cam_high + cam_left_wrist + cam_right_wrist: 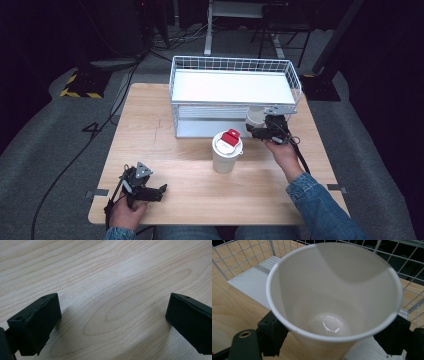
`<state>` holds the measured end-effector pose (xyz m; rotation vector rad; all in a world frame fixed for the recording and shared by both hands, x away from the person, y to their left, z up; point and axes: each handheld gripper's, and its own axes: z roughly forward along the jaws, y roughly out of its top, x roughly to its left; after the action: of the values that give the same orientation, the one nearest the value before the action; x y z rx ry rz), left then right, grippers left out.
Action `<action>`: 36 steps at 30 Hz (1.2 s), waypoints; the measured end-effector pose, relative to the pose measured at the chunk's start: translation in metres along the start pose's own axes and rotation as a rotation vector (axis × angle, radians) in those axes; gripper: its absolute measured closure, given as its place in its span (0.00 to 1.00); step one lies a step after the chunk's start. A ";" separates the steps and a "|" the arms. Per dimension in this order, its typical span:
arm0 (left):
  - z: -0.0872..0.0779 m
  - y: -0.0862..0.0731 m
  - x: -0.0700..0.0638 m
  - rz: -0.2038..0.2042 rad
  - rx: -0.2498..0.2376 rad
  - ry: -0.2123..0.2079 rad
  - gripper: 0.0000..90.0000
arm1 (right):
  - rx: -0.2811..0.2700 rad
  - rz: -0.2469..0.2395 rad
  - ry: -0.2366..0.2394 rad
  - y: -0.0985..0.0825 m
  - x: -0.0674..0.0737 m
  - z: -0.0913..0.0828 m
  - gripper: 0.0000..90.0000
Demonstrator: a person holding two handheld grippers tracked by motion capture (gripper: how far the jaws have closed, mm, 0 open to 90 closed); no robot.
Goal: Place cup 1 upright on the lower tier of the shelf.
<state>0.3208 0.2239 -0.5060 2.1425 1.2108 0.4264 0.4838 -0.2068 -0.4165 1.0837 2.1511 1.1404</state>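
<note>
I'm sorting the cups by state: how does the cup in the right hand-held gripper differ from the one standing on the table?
The held cup is open-topped and empty; the standing cup carries a lid with a red piece on top. The held cup is clamped in the right hand-held gripper beside the wire rack; the standing cup rests free on the table. Both are white.

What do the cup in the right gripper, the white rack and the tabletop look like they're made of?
The cup held by the right gripper looks like white paper with a glossy lining: thin rolled rim, highlights on the bottom. The rack looks like white coated metal wire, given its thin grid walls, with smooth white shelves, material unclear. The tabletop shows pale wood grain, matte; it may be veneer or laminate.
</note>
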 end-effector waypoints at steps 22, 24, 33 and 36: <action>0.000 0.000 0.000 0.000 0.000 0.000 0.01 | 0.000 -0.007 -0.033 -0.007 0.005 0.032 0.24; 0.000 0.000 0.000 -0.001 0.001 0.000 0.01 | -0.006 -0.007 -0.034 -0.008 0.005 0.034 0.24; 0.000 0.000 0.000 0.000 0.000 0.000 0.01 | -0.009 -0.008 -0.034 -0.011 0.006 0.042 0.24; 0.000 0.000 0.000 0.000 0.002 0.000 0.01 | -0.011 -0.010 -0.033 -0.011 0.006 0.044 0.24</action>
<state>0.3207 0.2239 -0.5059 2.1445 1.2111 0.4253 0.5064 -0.1855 -0.4503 1.0784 2.1200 1.1207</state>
